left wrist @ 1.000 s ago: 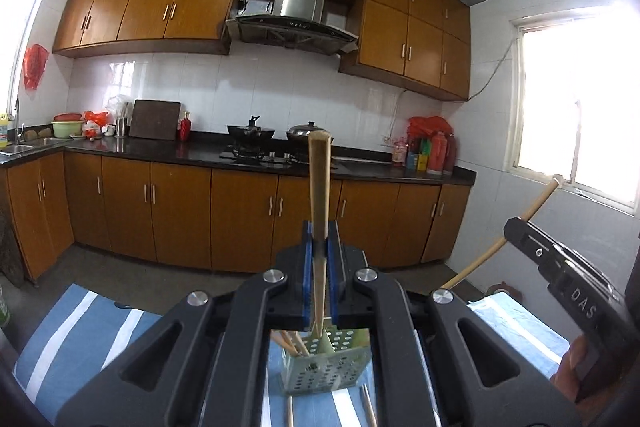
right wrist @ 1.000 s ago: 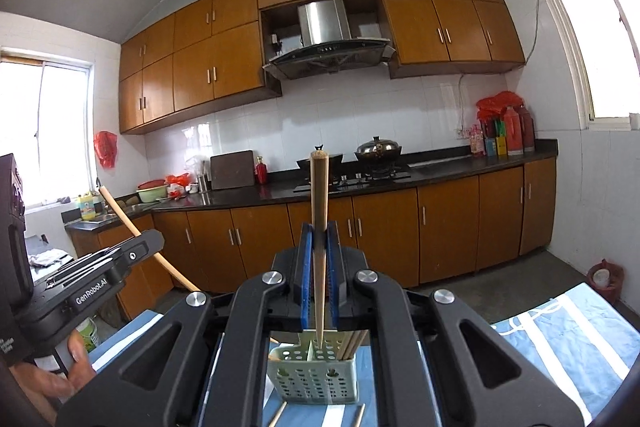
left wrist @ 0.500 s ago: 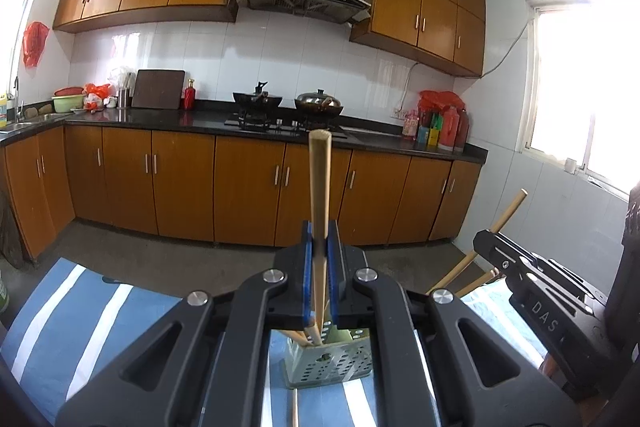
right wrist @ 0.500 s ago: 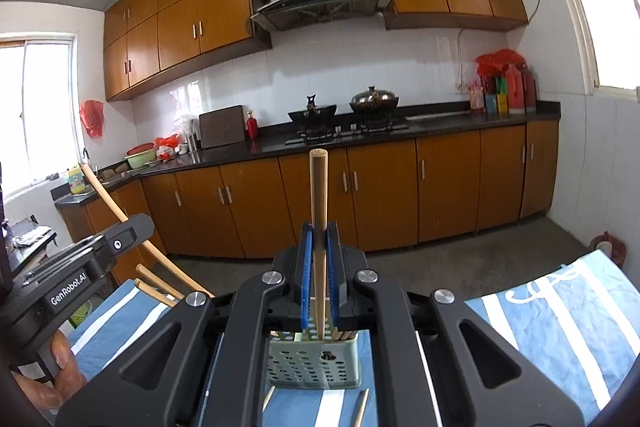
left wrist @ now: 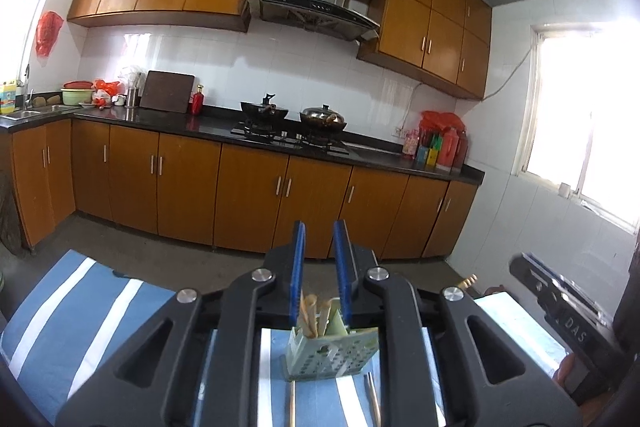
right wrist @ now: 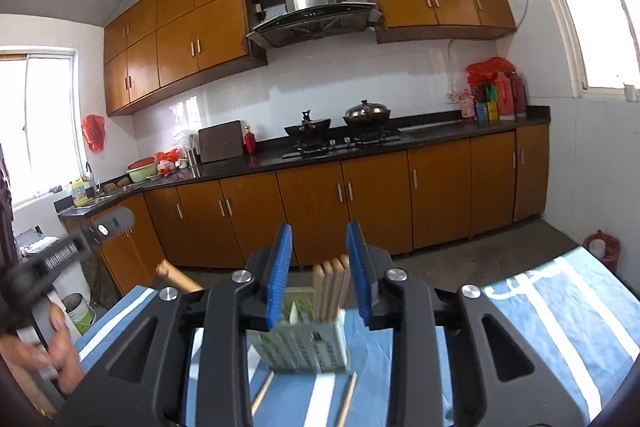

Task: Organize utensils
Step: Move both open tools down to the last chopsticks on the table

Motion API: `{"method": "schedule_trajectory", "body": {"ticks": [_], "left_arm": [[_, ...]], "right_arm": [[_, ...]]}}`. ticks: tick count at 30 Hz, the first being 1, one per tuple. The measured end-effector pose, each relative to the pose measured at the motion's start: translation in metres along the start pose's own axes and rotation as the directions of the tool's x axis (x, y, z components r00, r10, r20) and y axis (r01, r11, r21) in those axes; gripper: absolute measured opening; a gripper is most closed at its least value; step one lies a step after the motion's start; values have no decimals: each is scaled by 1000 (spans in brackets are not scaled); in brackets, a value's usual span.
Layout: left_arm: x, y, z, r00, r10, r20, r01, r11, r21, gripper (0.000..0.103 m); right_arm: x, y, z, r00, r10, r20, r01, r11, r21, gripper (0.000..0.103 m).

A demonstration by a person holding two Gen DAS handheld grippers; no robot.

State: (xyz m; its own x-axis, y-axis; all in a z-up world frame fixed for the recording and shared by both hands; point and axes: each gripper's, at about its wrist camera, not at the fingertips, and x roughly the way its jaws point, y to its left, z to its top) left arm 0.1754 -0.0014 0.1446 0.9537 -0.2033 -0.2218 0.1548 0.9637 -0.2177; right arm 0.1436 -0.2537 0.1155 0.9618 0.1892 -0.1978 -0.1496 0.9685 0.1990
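A pale green perforated utensil holder (left wrist: 332, 357) stands on the blue striped tablecloth (left wrist: 92, 303), with several wooden chopsticks (left wrist: 314, 313) upright in it. My left gripper (left wrist: 319, 267) is open and empty just above it. In the right wrist view the holder (right wrist: 302, 345) holds a bundle of chopsticks (right wrist: 331, 287), and my right gripper (right wrist: 320, 267) is open and empty above it. Two loose chopsticks (right wrist: 347, 397) lie on the cloth in front of the holder. Each gripper shows at the edge of the other's view.
The tablecloth (right wrist: 560, 311) covers the table below both grippers. Brown kitchen cabinets (left wrist: 248, 187) with a black counter and a stove (left wrist: 292, 135) run along the far wall. A small bucket (right wrist: 80, 313) stands on the floor at the left.
Both grippers opened and let go of their chopsticks, which now stand in the holder. Both grippers tilted back up a little.
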Motion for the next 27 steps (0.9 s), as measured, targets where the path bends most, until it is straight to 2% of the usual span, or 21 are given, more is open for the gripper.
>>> {"method": "schedule_trajectory", "body": {"ticks": [2, 5, 8, 10, 12, 13, 14, 16, 21, 24, 26, 27], "left_arm": [[-15, 5, -7, 1000, 5, -13, -5, 1000, -3, 18], [-30, 16, -36, 997, 11, -83, -10, 1000, 13, 24], [-30, 24, -79, 981, 21, -194, -11, 998, 56, 24], [-26, 29, -107, 965, 34, -262, -13, 997, 80, 24], [-17, 34, -141, 932, 39, -361, -10, 997, 82, 24], [-12, 37, -158, 913, 38, -407, -9, 997, 74, 24], [-10, 39, -167, 901, 39, -432, -11, 998, 67, 24], [-5, 42, -189, 873, 22, -488, -4, 999, 37, 24], [2, 41, -210, 845, 5, -535, 4, 1000, 17, 24], [6, 36, -212, 832, 2, -555, 11, 1000, 21, 24], [8, 32, -215, 823, 2, -568, 17, 999, 28, 24], [11, 31, -217, 819, 5, -573, 18, 999, 34, 24]], "right_arm": [[-11, -8, -16, 999, -17, -42, 17, 1000, 11, 33], [-10, -16, -53, 985, -41, -166, 45, 999, 19, 34], [2, -19, -101, 948, -42, -316, 53, 998, 25, 34], [12, -19, -136, 907, -38, -419, 57, 998, 33, 34], [20, -16, -167, 864, -19, -504, 50, 998, 48, 33], [23, -12, -178, 850, -13, -527, 47, 998, 51, 33], [26, -9, -189, 834, -12, -552, 48, 998, 51, 33], [30, -2, -201, 816, -14, -577, 46, 998, 41, 32], [38, 10, -218, 793, -58, -607, 63, 998, -13, 32], [40, 10, -225, 781, -81, -619, 72, 997, -39, 23], [39, 11, -226, 789, -105, -606, 85, 994, -61, 17], [38, 10, -226, 790, -115, -603, 95, 993, -65, 11]]}}
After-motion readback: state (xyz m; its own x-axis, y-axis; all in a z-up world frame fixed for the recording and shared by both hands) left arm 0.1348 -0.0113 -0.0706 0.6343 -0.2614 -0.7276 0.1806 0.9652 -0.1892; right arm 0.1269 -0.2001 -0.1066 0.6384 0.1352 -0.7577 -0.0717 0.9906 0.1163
